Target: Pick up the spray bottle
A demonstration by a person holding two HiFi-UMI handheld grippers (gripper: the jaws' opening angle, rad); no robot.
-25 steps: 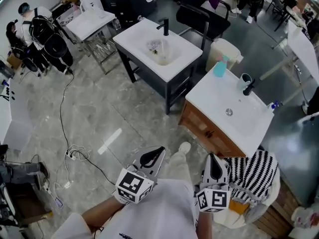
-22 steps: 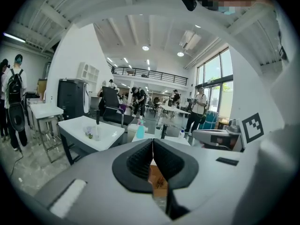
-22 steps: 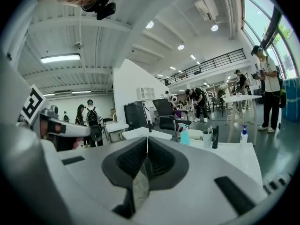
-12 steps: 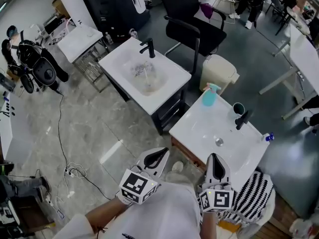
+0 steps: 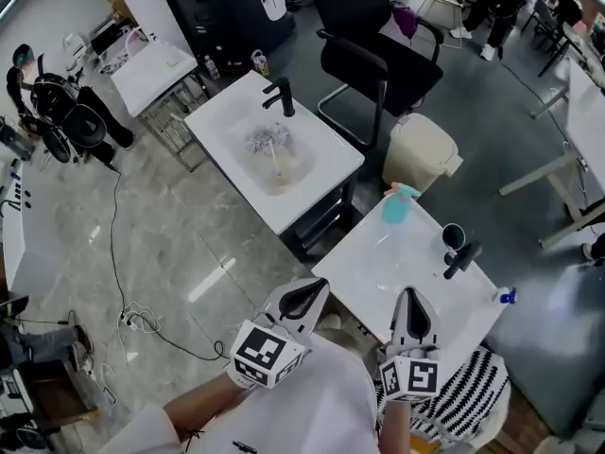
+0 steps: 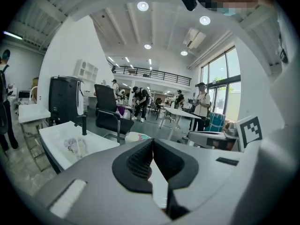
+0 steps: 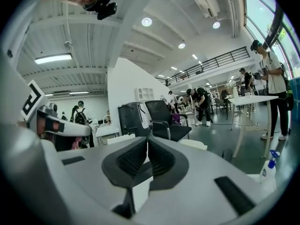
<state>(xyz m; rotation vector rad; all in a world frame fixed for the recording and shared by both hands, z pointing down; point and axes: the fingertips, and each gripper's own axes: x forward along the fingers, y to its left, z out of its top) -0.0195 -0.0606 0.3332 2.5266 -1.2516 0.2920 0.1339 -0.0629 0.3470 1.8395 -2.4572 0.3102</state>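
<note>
A teal spray bottle (image 5: 397,203) stands at the far corner of the nearer white sink counter (image 5: 378,263). A small white bottle with a blue spray top (image 5: 508,296) stands at that counter's right edge and also shows in the right gripper view (image 7: 268,168). My left gripper (image 5: 301,298) (image 6: 152,142) is shut and empty, just short of the counter's near-left edge. My right gripper (image 5: 413,312) (image 7: 147,138) is shut and empty over the counter's near edge. Both bottles are well beyond the fingertips.
On the nearer counter stand a black faucet (image 5: 461,258) and a dark cup (image 5: 453,236). A second white sink counter (image 5: 236,121) with a black faucet (image 5: 282,95) lies farther left. A cream bin (image 5: 423,152) and a black chair (image 5: 378,50) stand behind. A cable (image 5: 118,244) trails on the floor.
Both grippers have moved forward to the nearer sink counter, which now lies right before them. The jaws stayed shut throughout.
</note>
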